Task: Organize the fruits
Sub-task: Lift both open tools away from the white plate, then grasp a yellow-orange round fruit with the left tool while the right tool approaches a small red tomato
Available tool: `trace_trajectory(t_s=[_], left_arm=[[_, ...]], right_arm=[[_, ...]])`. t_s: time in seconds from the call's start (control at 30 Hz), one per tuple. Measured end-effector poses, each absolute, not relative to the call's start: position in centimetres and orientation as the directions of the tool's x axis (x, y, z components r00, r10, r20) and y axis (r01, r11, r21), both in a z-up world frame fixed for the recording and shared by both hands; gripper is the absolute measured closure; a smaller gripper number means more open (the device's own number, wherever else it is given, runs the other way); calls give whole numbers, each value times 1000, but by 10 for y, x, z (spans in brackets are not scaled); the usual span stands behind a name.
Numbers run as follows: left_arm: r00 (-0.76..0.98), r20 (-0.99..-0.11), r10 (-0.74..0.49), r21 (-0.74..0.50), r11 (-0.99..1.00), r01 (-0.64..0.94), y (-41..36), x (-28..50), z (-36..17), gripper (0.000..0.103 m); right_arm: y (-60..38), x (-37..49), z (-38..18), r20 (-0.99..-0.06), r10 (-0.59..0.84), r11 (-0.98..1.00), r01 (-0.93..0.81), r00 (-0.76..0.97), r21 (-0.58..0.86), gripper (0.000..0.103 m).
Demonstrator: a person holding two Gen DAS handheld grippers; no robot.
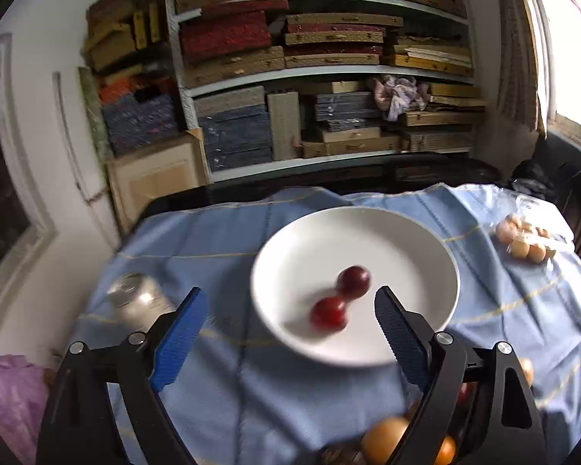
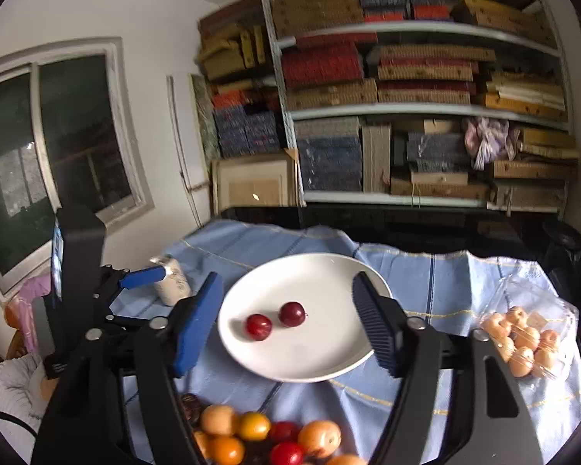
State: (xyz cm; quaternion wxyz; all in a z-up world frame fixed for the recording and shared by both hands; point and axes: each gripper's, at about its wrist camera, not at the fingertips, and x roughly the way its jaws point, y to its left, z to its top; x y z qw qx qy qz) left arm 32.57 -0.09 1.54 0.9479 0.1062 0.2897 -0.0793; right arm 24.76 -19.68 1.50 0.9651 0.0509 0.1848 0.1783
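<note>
Two dark red plums [image 2: 275, 319] lie side by side in the white plate [image 2: 329, 356], a little left of its middle, close together but apart in the right wrist view. The plate sits on the table, which is draped with a blue cloth [image 2: 426, 283]. To the right, a clear plastic pack [image 2: 530, 333] holds a cluster of small tan fruits; their number is hard to count through the wrap. At the near edge a pile of mixed fruit [image 2: 275, 438] holds orange, yellow and red pieces, about eight showing, partly cut off by the frame. One pale jar [image 2: 172, 279] stands left of the plate.

Both tools are released and carry nothing. The right tool [image 2: 286, 321] hovers before the plate with its blue pads set wide, one on each side of the plums, touching neither fruit nor plate. The left tool [image 1: 290, 329] is likewise spread wide over the near left rim of the plate, its pads clear of everything; in the right wrist view it shows at the left, beside the jar.
</note>
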Motion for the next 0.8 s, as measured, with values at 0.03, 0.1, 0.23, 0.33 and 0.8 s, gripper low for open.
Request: trace_trajectory(t_s=[0.03, 0.1, 0.23, 0.33, 0.8], left_arm=[[821, -564, -86, 157, 965, 209, 4, 315, 16, 14], [826, -557, -83, 158, 966, 204, 14, 294, 12, 10], [826, -558, -88, 143, 969, 200, 31, 250, -14, 6], [822, -563, -86, 146, 968, 202, 38, 228, -35, 6], [810, -576, -111, 207, 939, 276, 33, 203, -73, 6]], right_arm=[[-201, 235, 14, -331, 361, 932, -326, 872, 157, 21], [-207, 213, 7, -320, 339, 941, -313, 885, 129, 19], [-232, 179, -20, -299, 281, 958, -250, 912, 138, 12], [-255, 163, -47, -288, 285, 948, -224, 914, 227, 12], [-288, 171, -95, -373, 245, 941, -128, 895, 312, 8]])
